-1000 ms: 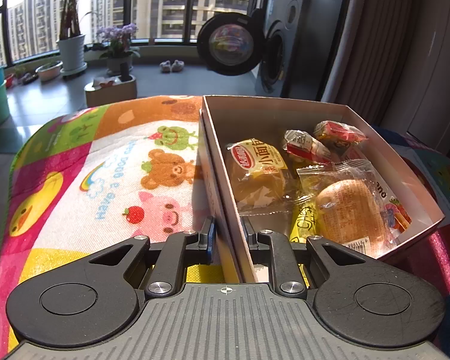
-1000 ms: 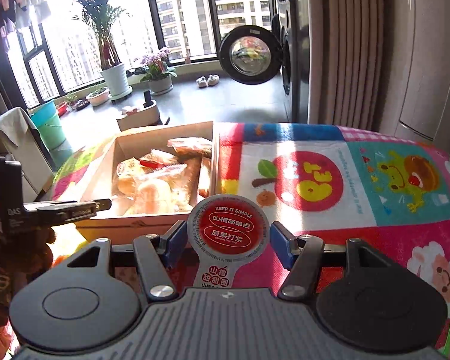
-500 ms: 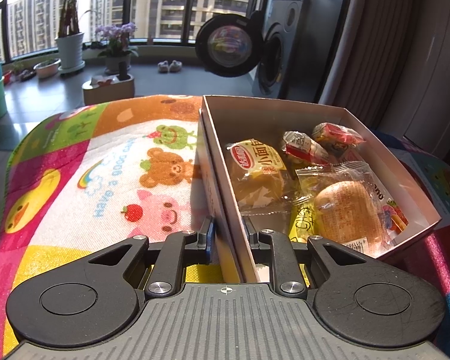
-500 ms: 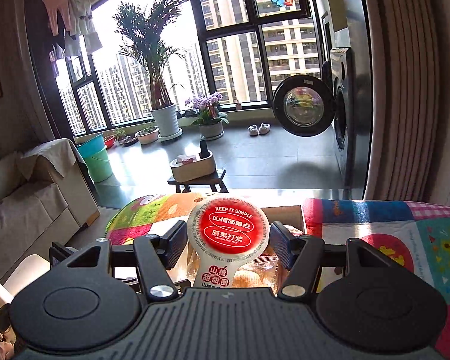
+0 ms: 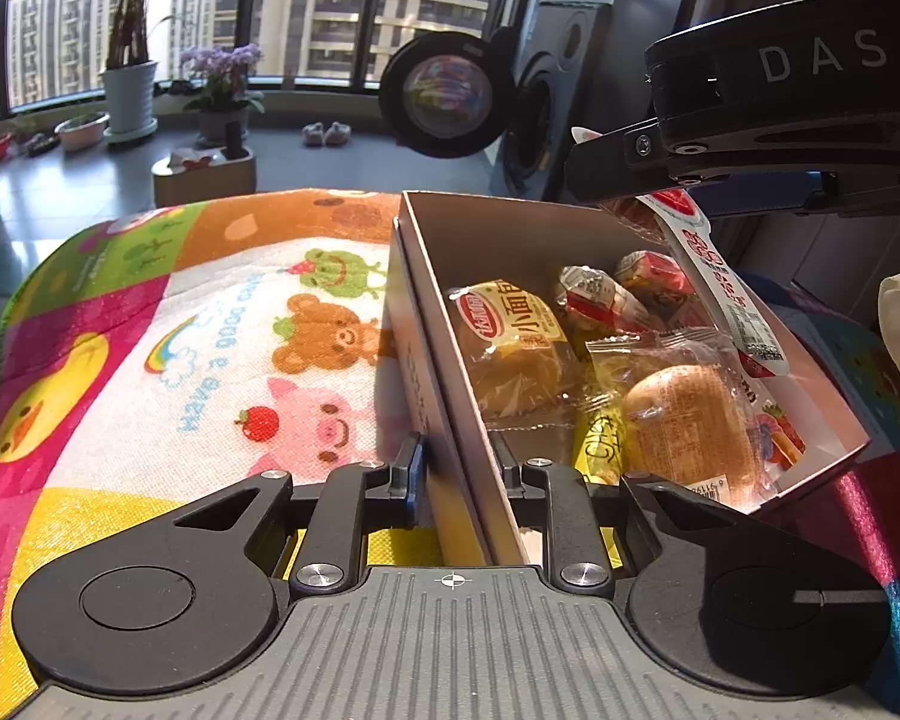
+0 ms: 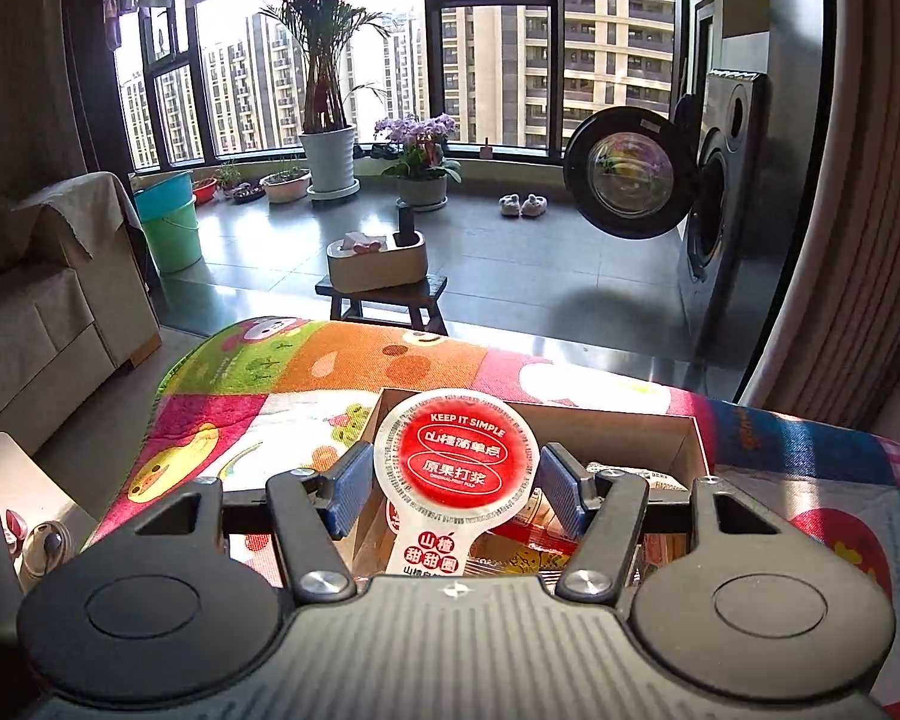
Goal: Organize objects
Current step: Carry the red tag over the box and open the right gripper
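An open cardboard box [image 5: 510, 222] lies on a colourful cartoon mat [image 5: 210, 330] and holds several wrapped snacks, among them a round bread pack [image 5: 684, 420] and a yellow bread pack [image 5: 510, 336]. My left gripper [image 5: 456, 471] is shut on the box's left wall near the front corner. My right gripper [image 6: 455, 489] is shut on a round red-and-white hawthorn snack pack [image 6: 456, 462]. In the left wrist view that right gripper [image 5: 606, 180] hovers over the box's far right side, and the snack pack [image 5: 720, 282] hangs tilted into the box. From the right wrist view the box [image 6: 630, 420] is directly below.
The mat [image 6: 306, 384] ends at a rounded far edge. Beyond it stand a small stool with a tissue box [image 6: 378, 264], a washing machine with its door open [image 6: 630, 180], potted plants [image 6: 330, 162] and a sofa [image 6: 42, 312] at the left.
My right gripper has carried the snack pack leftward from over the mat to above the box, and now shows in the left wrist view. The left gripper and box have stayed put.
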`<state>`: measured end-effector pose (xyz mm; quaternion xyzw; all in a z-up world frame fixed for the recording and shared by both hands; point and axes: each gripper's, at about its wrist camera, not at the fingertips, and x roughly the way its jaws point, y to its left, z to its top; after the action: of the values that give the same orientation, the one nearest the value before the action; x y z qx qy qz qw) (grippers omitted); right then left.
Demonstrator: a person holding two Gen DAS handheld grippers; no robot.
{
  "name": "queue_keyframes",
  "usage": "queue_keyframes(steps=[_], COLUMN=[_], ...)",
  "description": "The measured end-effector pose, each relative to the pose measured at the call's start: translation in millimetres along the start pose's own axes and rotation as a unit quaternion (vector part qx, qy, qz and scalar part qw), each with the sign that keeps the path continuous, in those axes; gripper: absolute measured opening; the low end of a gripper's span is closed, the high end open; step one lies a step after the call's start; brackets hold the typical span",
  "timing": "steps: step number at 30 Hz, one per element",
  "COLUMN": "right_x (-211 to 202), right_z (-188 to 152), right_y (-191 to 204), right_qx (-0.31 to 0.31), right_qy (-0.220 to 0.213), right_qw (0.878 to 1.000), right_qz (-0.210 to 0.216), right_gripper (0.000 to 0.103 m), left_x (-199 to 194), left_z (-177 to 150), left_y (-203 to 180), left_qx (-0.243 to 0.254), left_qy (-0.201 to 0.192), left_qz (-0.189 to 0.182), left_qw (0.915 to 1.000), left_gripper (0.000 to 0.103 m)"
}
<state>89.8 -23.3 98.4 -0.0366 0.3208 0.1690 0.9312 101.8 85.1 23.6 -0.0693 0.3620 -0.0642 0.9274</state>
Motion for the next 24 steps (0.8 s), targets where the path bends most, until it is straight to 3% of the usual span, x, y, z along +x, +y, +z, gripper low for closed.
queue_keyframes(steps=[12, 17, 24], right_x=[12.5, 25.0, 48.1], right_z=[13.0, 16.2, 12.5], right_y=[-9.8, -13.2, -13.9], right_qx=[0.021, 0.029, 0.031], right_qy=[-0.019, 0.005, 0.029], right_qw=[1.000, 0.999, 0.999], right_qz=[0.003, 0.016, 0.003], right_gripper=[0.061, 0.061, 0.061], left_x=[-1.3, -2.3, -2.5], left_z=[-1.0, -1.2, -1.0], left_y=[0.3, 0.1, 1.2], left_qx=[0.000, 0.000, -0.001], left_qy=[0.000, 0.000, -0.002], left_qz=[0.003, 0.004, -0.002], left_qw=[1.0000, 1.0000, 1.0000], left_gripper=[0.023, 0.023, 0.024])
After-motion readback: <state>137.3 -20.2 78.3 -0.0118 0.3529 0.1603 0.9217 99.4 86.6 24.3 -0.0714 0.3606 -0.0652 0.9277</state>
